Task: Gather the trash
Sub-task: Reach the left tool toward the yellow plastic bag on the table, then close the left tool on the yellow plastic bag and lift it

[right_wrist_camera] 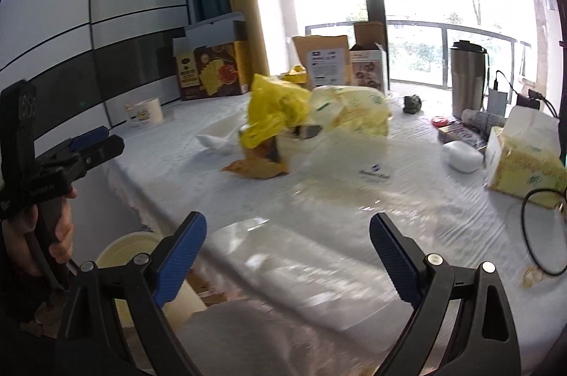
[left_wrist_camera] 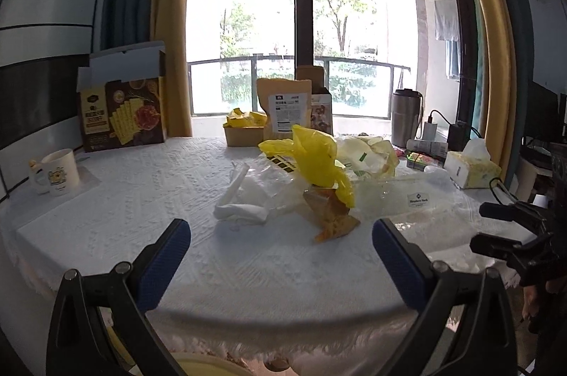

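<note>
On the table (left_wrist_camera: 106, 198), the trash heap of yellow bag (left_wrist_camera: 315, 160), clear wrap (right_wrist_camera: 354, 170) and crumpled tissue (left_wrist_camera: 241, 209) lies ahead. The left gripper (left_wrist_camera: 281, 241), spread and empty, faces it squarely and looks nearer; the right gripper (right_wrist_camera: 288, 237), also spread, sits off to its side

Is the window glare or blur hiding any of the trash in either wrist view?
Left wrist: window blown out, but the yellow bag and white wrapper stay sharp; fisheye bends the curtains. Right wrist: stronger glare at upper right, and the clear plastic bag in the foreground is smeared and shiny, its edges hard to trace.
</note>
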`<state>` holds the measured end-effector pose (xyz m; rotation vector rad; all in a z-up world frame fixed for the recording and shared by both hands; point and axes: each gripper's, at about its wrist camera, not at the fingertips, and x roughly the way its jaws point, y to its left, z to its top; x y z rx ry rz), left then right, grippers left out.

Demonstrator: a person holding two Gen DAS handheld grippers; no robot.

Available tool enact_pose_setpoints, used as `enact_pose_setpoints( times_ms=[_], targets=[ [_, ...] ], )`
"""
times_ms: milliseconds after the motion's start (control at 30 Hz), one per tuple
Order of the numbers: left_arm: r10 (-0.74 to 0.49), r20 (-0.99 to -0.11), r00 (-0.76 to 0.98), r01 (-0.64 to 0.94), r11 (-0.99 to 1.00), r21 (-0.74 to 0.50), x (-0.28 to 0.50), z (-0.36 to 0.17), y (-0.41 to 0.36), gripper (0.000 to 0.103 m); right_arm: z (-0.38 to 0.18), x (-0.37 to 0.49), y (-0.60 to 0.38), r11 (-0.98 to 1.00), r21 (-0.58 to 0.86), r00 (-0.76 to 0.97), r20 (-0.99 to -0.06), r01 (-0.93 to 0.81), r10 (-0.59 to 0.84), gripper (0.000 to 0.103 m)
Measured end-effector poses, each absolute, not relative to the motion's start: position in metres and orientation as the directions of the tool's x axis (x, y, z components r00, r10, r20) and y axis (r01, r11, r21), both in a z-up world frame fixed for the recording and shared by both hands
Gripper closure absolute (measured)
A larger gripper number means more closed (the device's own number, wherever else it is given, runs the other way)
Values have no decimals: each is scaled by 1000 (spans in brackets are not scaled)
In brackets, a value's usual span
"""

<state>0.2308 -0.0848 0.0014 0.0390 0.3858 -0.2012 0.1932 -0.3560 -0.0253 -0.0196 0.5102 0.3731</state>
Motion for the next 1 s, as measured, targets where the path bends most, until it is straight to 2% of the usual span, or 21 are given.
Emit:
enact_pose_setpoints(
  times_ms=[200,533,667,767,867,900,933,1000],
  targets=[
    [-162,-416,895,213,974,81,269,1,-110,1,-23,215,-377,944,63,812,-493,-325,312,10],
    [-215,-442,871,258,965,40,347,7,-144,1,-21,251,-405,959,85,803,-530,-271,274,10],
    [-219,-453,864,279,958,68,376,5,-157,7,-22,260,-414,966,82,804,-540,-246,250,10],
    [-227,-486,844,291,955,59,397,-1,-164,18,-25,266,-419,971,88,802,-550,-222,233,10],
    [-228,-499,836,295,954,59,409,-6,-170,37,-30,272,-424,975,87,797,-563,-206,219,10],
    [-230,-505,832,295,954,51,412,-8,-170,50,-31,274,-426,976,84,795,-568,-202,213,10],
    [-234,-513,826,294,955,38,414,-10,-170,69,-32,277,-428,976,86,792,-573,-199,212,10],
    [-254,-526,812,300,954,3,419,-14,-166,84,-32,285,-434,975,104,779,-587,-196,219,10]
  ],
)
